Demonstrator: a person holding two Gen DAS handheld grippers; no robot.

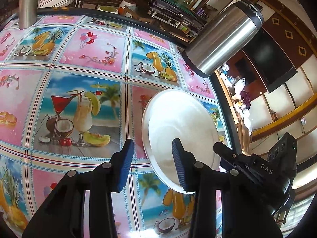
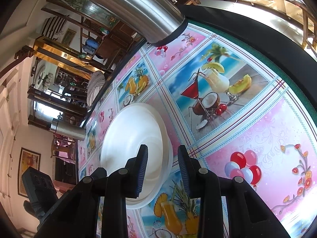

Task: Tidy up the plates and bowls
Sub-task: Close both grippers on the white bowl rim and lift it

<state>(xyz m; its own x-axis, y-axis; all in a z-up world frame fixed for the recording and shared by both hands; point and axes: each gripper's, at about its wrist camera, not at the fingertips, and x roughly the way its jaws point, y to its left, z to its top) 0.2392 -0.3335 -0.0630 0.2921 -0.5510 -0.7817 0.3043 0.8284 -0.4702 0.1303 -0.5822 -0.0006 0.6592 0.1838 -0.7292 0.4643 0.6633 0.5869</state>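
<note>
**Risk check: plate stack at table edge**

We held the left gripper [image 1: 152, 164] and right gripper [image 2: 162, 170] w/ jaws apart, gripping nothing. The white plate stack [image 2: 136, 138] sat on the tablecloth [image 1: 79, 59], one pad of each gripper over its rim. Likely fault: closing on one edge only could tilt or slide the stack toward the steel flask [image 1: 223, 37].

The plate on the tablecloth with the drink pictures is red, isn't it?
Not red. The plate is white. It does lie on the tablecloth with the drink pictures, as the left wrist view shows.
</note>
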